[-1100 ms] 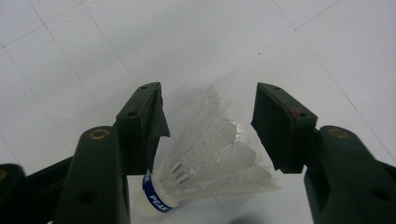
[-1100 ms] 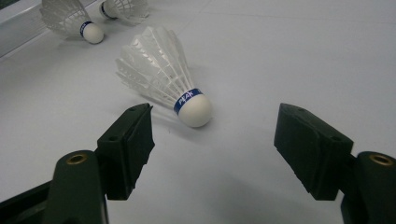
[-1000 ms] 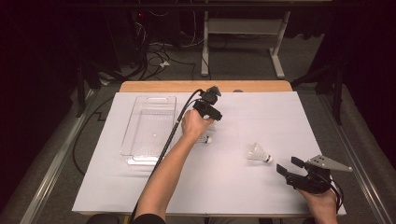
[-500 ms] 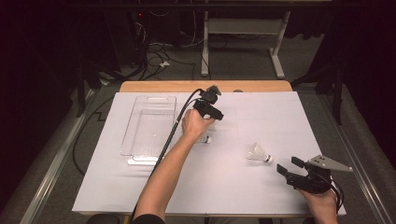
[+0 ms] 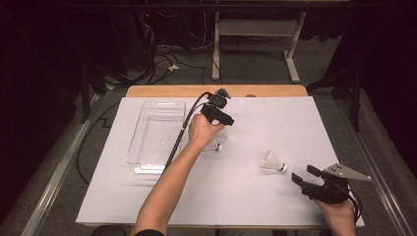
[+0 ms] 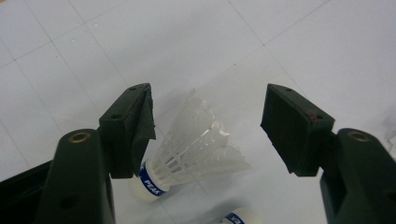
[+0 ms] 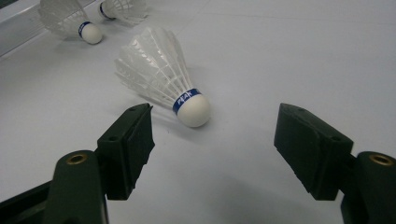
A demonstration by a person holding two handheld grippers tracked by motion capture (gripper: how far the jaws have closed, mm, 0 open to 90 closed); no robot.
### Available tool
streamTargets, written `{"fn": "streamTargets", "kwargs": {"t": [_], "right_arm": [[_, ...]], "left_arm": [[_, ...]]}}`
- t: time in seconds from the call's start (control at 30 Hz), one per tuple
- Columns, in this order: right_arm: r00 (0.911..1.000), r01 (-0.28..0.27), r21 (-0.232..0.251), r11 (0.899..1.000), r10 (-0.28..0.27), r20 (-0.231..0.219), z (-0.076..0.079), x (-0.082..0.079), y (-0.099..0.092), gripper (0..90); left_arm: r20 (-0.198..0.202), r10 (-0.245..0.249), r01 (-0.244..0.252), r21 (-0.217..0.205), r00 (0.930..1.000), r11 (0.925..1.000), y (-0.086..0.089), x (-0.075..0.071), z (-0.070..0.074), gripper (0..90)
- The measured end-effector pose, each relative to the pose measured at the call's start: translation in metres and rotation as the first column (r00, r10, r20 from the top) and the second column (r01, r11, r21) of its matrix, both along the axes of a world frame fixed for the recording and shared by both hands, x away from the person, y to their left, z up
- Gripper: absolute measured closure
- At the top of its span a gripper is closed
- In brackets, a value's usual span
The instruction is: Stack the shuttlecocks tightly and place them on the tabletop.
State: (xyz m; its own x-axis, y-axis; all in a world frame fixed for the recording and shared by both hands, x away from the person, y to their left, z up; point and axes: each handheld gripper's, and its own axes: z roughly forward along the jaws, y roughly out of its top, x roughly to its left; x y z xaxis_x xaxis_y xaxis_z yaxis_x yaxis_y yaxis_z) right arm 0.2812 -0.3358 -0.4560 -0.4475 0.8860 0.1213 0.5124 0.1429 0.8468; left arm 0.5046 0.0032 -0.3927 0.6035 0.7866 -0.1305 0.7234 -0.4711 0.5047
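Note:
A white shuttlecock (image 6: 196,149) with a blue-banded cork lies on the white sheet between the jaws of my left gripper (image 6: 208,107). The jaws have just been opening and stand wide, and neither pad presses on it. The cork of a second shuttlecock (image 6: 238,217) peeks in below. In the high view this gripper (image 5: 216,112) hangs over a shuttlecock (image 5: 214,146) right of the clear tray (image 5: 147,125). My right gripper (image 7: 212,126) is open, low over the sheet, with a third shuttlecock (image 7: 161,74) just beyond its fingertips, cork toward me. From above, that shuttlecock (image 5: 271,161) lies up-left of the right gripper (image 5: 303,174).
The white sheet (image 5: 285,123) covers most of a wooden table (image 5: 172,91). The left gripper's black cable (image 5: 182,132) runs across the tray. Dark floor, cables and a desk frame (image 5: 255,29) lie beyond the far edge. Two far shuttlecocks (image 7: 70,18) show in the right gripper view.
Hardly anything differs: the left hand stays over the shuttlecocks beside the tray, and the right gripper has kept still.

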Motion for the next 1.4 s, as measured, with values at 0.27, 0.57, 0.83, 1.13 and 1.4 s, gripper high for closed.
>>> {"fn": "streamTargets", "kwargs": {"t": [0.27,0.57,0.83,1.13,1.4], "right_arm": [[1.0,0.0,-0.002,1.0,0.0,-0.004,-0.001,0.001,0.001,28.6],[1.0,0.002,-0.005,1.0,-0.002,-0.005,-0.001,0.001,0.001,28.6],[1.0,0.004,-0.006,1.0,-0.004,-0.006,-0.001,0.001,0.001,28.6],[1.0,0.006,-0.008,1.0,-0.006,-0.007,-0.001,0.001,0.001,28.6],[1.0,0.006,-0.007,1.0,-0.006,-0.007,-0.001,0.001,0.001,28.6]], "left_arm": [[0.012,-0.001,0.001,-0.017,0.9999,0.9999,0.007,-0.006,0.004,34.3],[0.033,-0.01,0.011,-0.022,0.9994,0.9997,0.013,-0.015,0.009,33.9],[0.041,-0.007,0.008,-0.033,0.9991,0.9994,0.023,-0.023,0.013,33.0],[0.054,-0.01,0.012,-0.045,0.9985,0.9989,0.032,-0.033,0.015,33.0],[0.06,-0.016,0.019,-0.043,0.9981,0.9989,0.036,-0.041,0.015,32.3]]}}
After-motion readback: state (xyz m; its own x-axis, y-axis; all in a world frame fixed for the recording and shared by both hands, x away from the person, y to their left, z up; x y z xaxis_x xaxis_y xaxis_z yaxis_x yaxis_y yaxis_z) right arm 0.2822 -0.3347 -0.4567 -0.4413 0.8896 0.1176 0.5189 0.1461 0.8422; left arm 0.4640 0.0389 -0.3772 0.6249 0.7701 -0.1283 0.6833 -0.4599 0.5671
